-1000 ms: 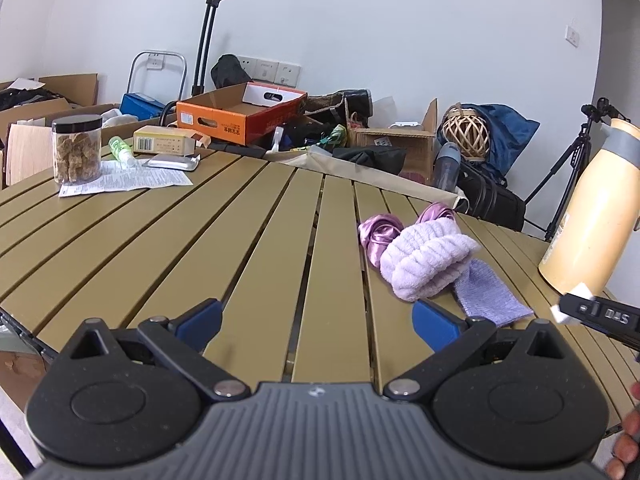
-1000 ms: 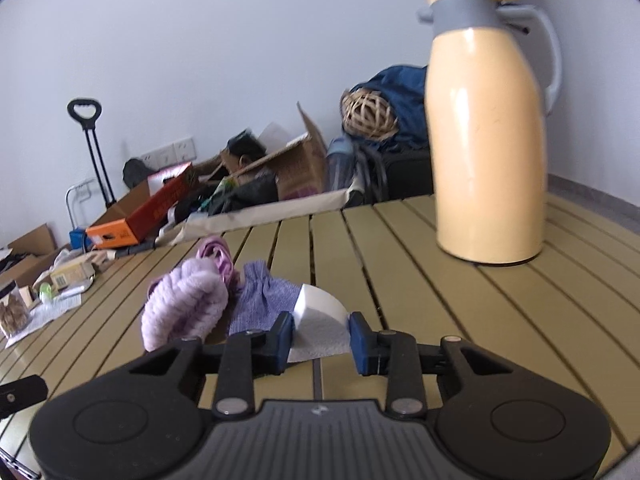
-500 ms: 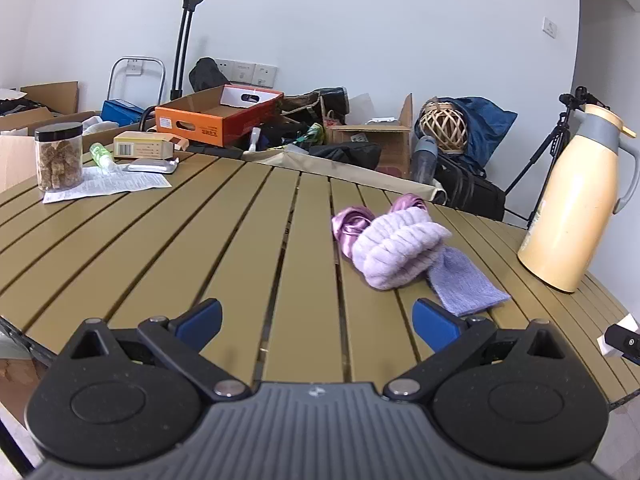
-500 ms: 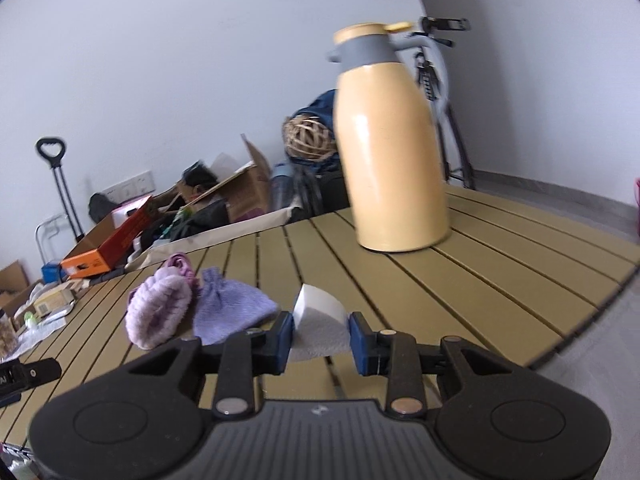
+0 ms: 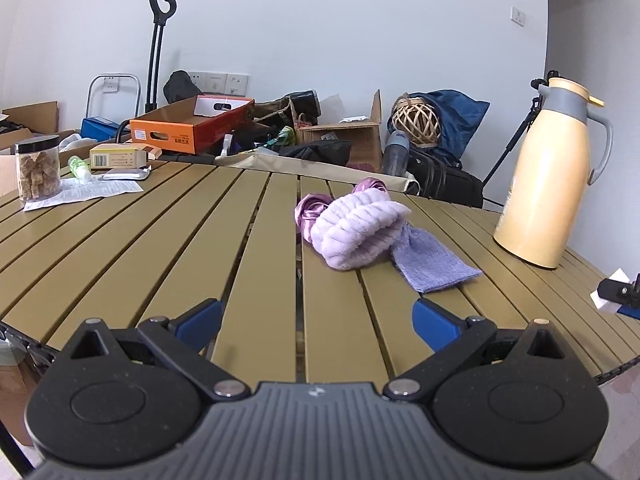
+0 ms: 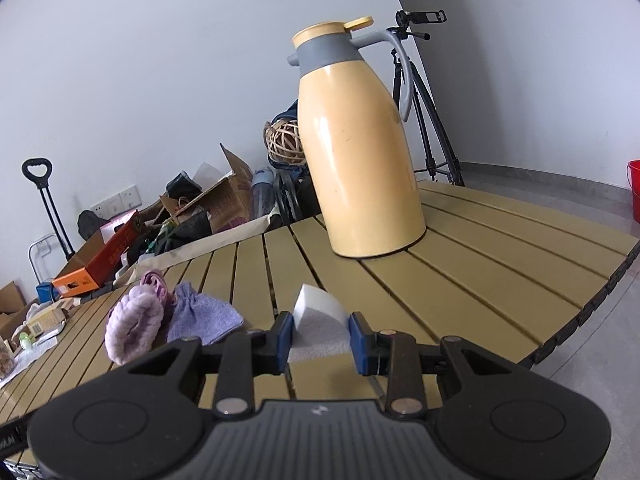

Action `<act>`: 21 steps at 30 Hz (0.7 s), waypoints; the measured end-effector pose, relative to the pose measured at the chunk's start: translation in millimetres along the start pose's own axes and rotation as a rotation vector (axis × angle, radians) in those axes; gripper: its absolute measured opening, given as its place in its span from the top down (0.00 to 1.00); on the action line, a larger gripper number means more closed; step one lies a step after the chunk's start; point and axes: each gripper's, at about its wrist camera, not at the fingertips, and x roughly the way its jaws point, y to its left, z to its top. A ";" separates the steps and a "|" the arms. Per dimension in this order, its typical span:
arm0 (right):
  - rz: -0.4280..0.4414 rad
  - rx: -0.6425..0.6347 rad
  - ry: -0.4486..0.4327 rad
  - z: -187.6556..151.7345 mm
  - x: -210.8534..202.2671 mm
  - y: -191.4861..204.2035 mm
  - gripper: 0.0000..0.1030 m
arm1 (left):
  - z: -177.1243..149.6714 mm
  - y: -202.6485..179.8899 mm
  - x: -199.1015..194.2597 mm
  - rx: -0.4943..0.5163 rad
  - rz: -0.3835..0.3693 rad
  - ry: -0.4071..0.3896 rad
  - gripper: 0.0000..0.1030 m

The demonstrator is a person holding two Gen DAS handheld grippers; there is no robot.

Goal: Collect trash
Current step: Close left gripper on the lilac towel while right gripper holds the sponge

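The white foam block (image 6: 318,326) is the piece of trash in play, and it sits pinched between the blue pads of the right gripper (image 6: 320,336), lifted off the slatted table (image 6: 500,280) over its near edge, toward the right-hand corner. It looks like a wedge of sponge or packing foam: very light, soft, with a matte grainy face that should not slip. The pads bear on its two flat side faces, low on the block, and its pointed top stands free above them. I'd judge that a sound hold; such foam gives under pressure, so a firm squeeze only dents it, but a loose one could let it pivot around the pads. Nothing fragile here, and dropping it would cost little.

The left gripper (image 5: 316,320) hangs over the near edge of the table with its jaws wide apart and nothing between them.

Farther in, about the middle of the table, lies a heap of soft things: a fluffy lilac headband (image 5: 360,232), a shiny purple scrunchie (image 5: 310,210) touching it behind, and a lavender cloth (image 5: 432,260) spread beside it. Toward the right edge stands a tall yellow thermos jug (image 6: 356,148), upright. At the far left corner are a jar of brown chunks (image 5: 38,170) on a printed sheet, and a small carton. A red bucket (image 6: 634,190) shows on the floor off the right side; whether that is the bin, I cannot tell.
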 end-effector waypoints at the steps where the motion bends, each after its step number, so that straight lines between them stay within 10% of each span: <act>1: -0.004 0.003 -0.005 1.8 -0.3 -3.2 0.71 | -0.2 0.5 -1.3 0.000 -0.003 -0.002 0.00; 21: 0.008 0.154 -0.018 15.1 2.1 -57.6 0.71 | 52.2 -77.0 76.3 0.177 0.116 0.004 0.00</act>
